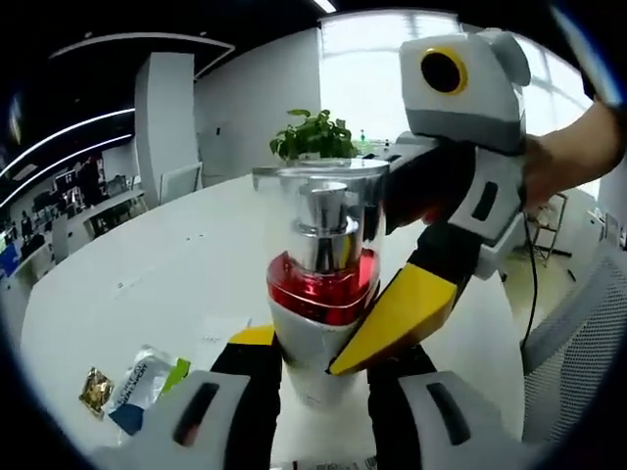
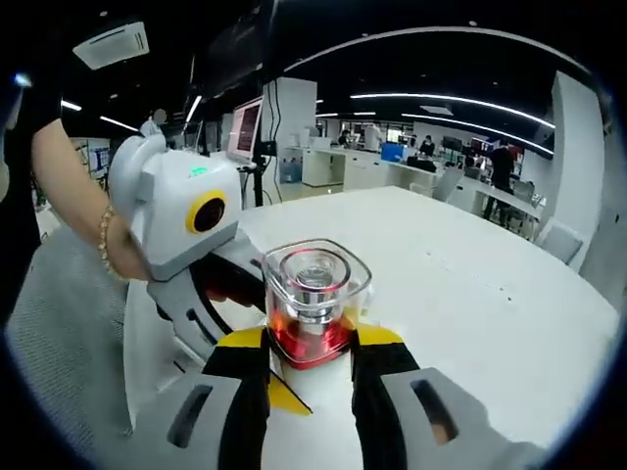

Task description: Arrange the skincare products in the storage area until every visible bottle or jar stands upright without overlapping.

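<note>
Both the left tool and right tool clamp the red bottle upright above the desk, steadying it for placement.

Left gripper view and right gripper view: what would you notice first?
First, the shiny perfume-like bottle with red liquid, a silver collar and a clear square cap, standing upright in the middle, above the round white table. Both grey-and-yellow grippers close on it: the left gripper low on its white base, the right gripper around the red part. Behind, in the left gripper view, a green leafy plant sits at the table's far edge.
</note>
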A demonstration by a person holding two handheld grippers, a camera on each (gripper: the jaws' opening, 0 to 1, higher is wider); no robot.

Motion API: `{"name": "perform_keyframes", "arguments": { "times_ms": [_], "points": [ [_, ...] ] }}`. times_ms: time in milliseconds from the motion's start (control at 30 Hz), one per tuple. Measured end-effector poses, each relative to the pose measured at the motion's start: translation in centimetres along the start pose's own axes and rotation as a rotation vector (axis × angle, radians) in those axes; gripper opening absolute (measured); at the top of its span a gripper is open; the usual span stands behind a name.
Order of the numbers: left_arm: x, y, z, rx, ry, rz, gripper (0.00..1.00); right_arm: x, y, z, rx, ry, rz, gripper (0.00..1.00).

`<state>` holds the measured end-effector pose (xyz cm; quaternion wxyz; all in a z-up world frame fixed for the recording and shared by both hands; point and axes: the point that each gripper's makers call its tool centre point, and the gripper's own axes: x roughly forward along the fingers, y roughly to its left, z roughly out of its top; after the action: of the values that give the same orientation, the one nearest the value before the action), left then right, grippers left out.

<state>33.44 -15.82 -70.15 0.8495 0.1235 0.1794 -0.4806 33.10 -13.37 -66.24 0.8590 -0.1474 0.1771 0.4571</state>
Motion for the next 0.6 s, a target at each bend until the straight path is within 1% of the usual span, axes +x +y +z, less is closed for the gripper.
{"name": "perform_keyframes", "arguments": {
  "times_ms": [100,167,300,433,600],
  "points": [
    [0.4,0.5,-0.5,0.002,0.004,0.008,0.33,0.4,-0.3,-0.2,-0.01,0.006,-0.005,0.31],
    [0.3,0.7,0.1,-0.009,-0.011,0.011,0.32,0.5,-0.6,0.0,-0.015,0.0,-0.011,0.31],
    [0.8,1.1,0.3,-0.026,-0.029,0.002,0.32,0.6,-1.1,0.2,-0.027,0.004,-0.021,0.31],
    [1.3,1.5,0.4,-0.037,-0.042,-0.002,0.33,0.6,-1.3,0.0,-0.027,-0.007,-0.03,0.32],
    [1.7,1.2,0.6,-0.045,-0.058,-0.019,0.33,0.3,-1.6,-0.2,-0.029,-0.004,-0.05,0.32]
  ]
}}
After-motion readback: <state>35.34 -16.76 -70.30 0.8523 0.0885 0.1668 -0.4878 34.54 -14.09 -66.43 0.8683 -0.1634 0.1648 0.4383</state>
